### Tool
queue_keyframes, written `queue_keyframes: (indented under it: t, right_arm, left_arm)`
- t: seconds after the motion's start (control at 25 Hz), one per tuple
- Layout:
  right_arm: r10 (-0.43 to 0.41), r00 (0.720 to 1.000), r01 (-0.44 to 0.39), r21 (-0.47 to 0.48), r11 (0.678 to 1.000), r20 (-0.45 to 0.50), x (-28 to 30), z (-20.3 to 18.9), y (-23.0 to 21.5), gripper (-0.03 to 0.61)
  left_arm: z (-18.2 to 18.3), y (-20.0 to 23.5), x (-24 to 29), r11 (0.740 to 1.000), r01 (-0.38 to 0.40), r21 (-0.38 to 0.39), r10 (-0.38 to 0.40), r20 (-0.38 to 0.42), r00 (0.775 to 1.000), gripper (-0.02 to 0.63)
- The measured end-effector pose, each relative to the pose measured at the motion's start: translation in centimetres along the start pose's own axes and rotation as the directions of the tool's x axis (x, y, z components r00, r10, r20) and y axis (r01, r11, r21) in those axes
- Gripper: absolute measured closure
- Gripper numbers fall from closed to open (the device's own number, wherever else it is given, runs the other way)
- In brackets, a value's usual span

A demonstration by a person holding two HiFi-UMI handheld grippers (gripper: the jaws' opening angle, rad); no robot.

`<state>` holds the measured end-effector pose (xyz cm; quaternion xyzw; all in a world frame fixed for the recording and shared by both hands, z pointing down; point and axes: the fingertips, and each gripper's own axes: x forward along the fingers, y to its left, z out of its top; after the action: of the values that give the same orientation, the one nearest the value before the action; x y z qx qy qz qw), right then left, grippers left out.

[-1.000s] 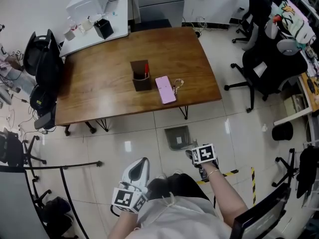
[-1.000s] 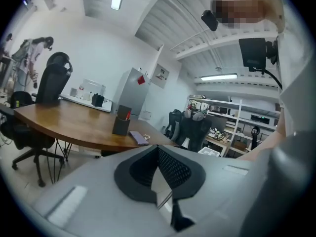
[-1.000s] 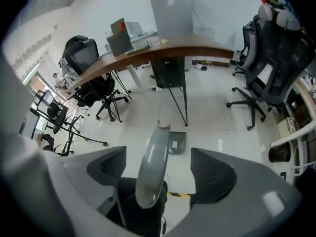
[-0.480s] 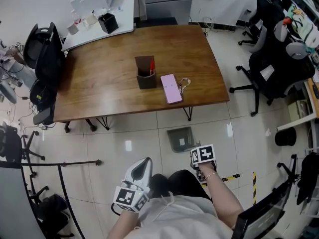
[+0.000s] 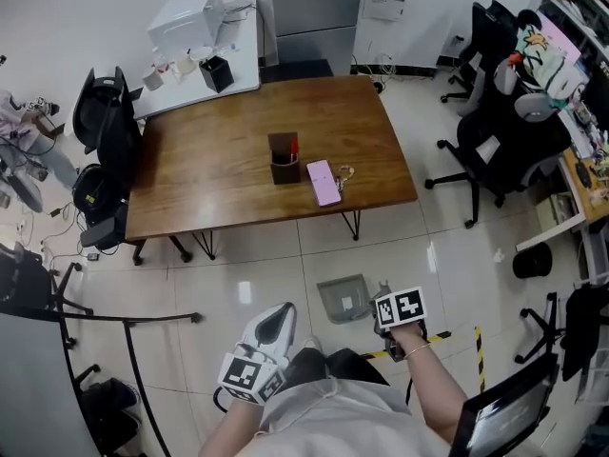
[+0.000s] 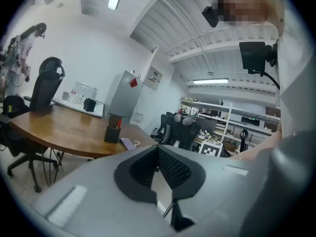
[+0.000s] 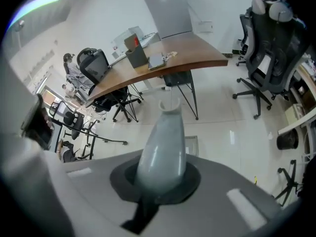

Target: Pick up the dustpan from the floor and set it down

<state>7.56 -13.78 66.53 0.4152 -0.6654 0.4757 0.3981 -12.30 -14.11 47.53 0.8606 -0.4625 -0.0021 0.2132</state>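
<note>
My right tool [image 7: 159, 180] clamps the dustpan [image 5: 341, 298] by its handle [image 7: 163, 142] to carry it; my left tool [image 6: 158, 154] hangs closed, empty.

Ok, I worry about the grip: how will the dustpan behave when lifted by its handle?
The dustpan looks like thin plastic, so probably light and stiff. The right gripper is shut only on the handle, so the dustpan may swing. The handle looks smooth and tapered; it could slip.
</note>
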Motion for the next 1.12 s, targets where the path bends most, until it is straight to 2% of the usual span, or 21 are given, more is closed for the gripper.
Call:
queue_keyframes:
  t: [0.28,0.4,0.52,0.68,0.84,0.96,1.12]
  right_arm:
    - [0.068,0.995,-0.064,-0.054,0.997,0.074,-5.7,-7.2,2.4,0.577]
    - [0.095,0.989,-0.083,-0.111,0.99,0.111,-7.6,-9.2,3.0,0.577]
    - [0.12,0.984,-0.099,-0.152,0.983,0.135,-9.5,-11.3,3.6,0.577]
    - [0.129,0.981,-0.1,-0.195,0.976,0.143,-11.7,-13.5,4.6,0.577]
    - [0.126,0.979,-0.088,-0.228,0.97,0.158,-13.7,-14.9,5.4,0.577]
    - [0.119,0.977,-0.081,-0.21,0.974,0.175,-14.4,-15.8,5.3,0.577]
    - [0.114,0.977,-0.081,-0.18,0.98,0.182,-15.0,-16.6,4.6,0.577]
  left_arm:
    - [0.6,-4.7,-4.7,0.998,-0.052,0.03,0.05,0.06,0.997,0.6]
    - [-1.2,-7.2,-7.1,0.996,-0.077,0.049,0.073,0.079,0.994,0.6]
    - [-3.3,-10.1,-9.3,0.994,-0.085,0.062,0.081,0.064,0.995,0.6]
    - [-3.0,-13.1,-11.8,0.992,-0.102,0.077,0.096,0.075,0.993,0.6]
    - [-2.5,-13.9,-13.3,0.992,-0.096,0.077,0.087,0.116,0.989,0.6]
    - [-1.6,-14.0,-14.1,0.993,-0.096,0.075,0.086,0.12,0.989,0.6]
    - [0.4,-14.0,-15.9,0.985,-0.141,0.098,0.121,0.183,0.976,0.6]
